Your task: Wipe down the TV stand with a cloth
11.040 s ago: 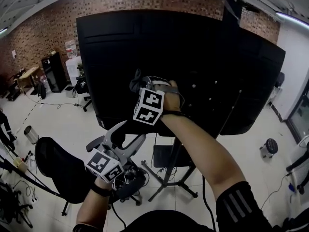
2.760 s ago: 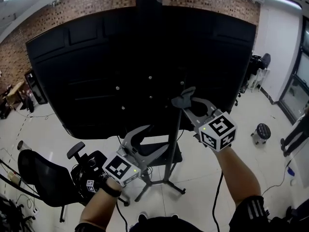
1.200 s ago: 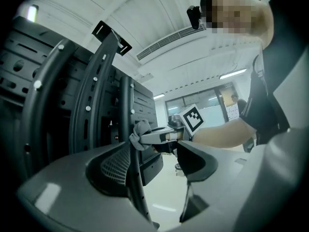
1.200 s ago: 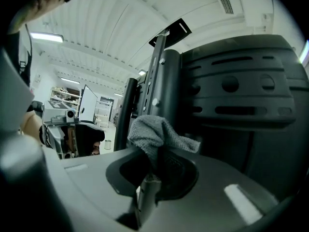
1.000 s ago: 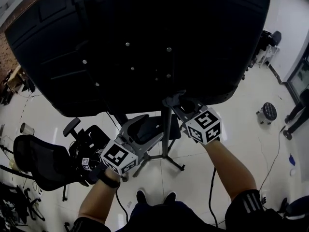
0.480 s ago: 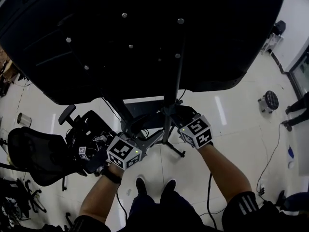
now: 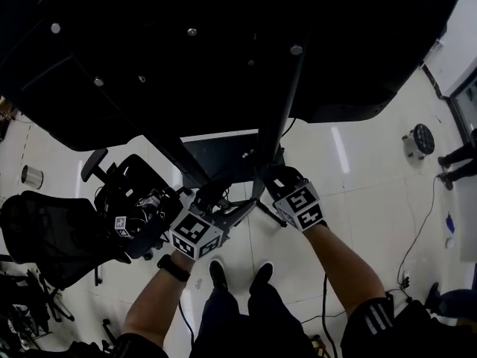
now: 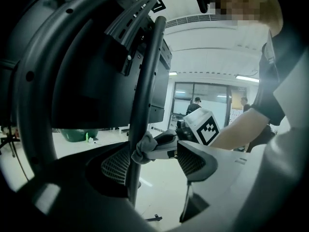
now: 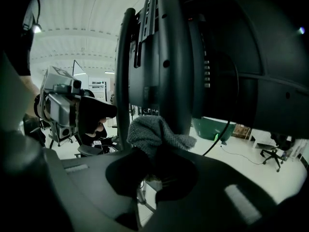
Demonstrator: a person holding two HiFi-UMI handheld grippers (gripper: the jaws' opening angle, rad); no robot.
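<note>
Open office or lab floor: glossy white tiles (image 7: 365, 170), black office chair (image 7: 45, 237) at 8 o'clock, stool (image 7: 421, 139) at 3 o'clock, glass doors (image 8: 186, 98)

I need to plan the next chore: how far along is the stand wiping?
Done: nothing shows as clean; wiped parts cannot be told from unwiped. In hand: the right gripper clamps the cloth against the pole, below the TV; the left gripper has its open jaws astride the pole beside it. Left, probably: the pole's foot, the legs and the shelf.
</note>
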